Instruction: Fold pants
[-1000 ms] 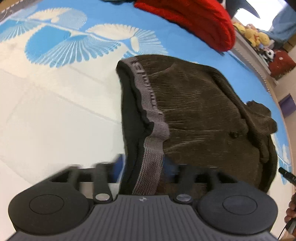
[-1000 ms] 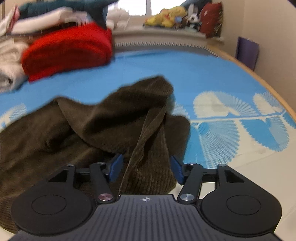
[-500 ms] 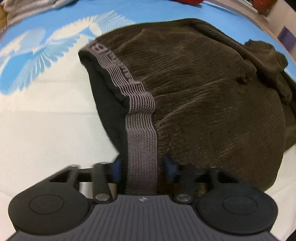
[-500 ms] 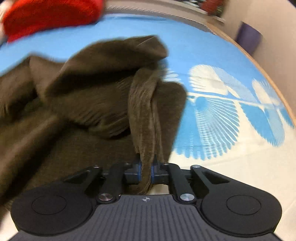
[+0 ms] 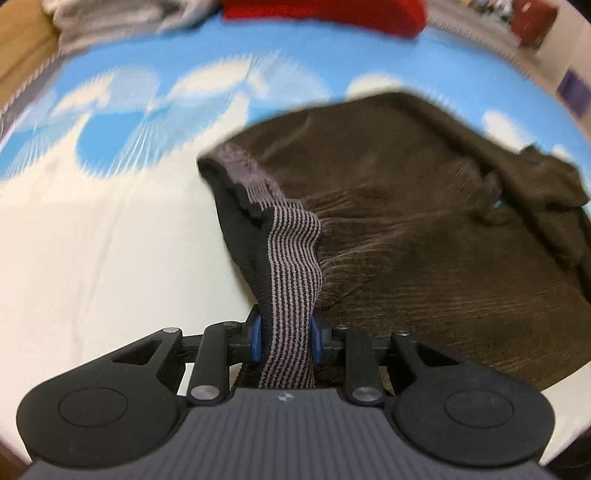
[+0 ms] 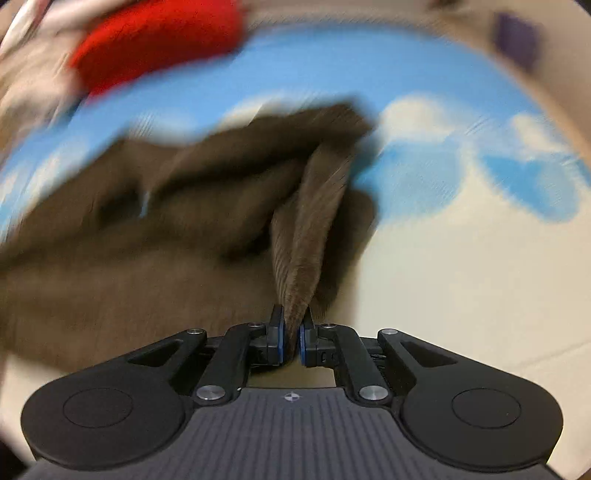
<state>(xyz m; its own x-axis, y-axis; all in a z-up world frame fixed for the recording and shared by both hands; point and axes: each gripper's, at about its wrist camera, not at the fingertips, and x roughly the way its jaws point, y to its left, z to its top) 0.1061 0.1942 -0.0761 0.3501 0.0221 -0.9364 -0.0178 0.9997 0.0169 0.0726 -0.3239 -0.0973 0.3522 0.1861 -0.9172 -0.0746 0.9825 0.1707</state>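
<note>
Dark brown corduroy pants lie bunched on a blue and white bedsheet. My left gripper is shut on the grey striped waistband, which rises from the pants into the jaws. In the right wrist view the pants spread to the left, blurred by motion. My right gripper is shut on a ridge of brown fabric at the leg end, pulled up off the sheet.
A red knitted garment and pale folded clothes lie at the far edge of the bed. The red garment also shows in the right wrist view. A purple object stands by the wall at right.
Both grippers went from open around the fabric to shut on it. The left closed on the waistband and the right on the leg fold, and both views have swung and lifted.
</note>
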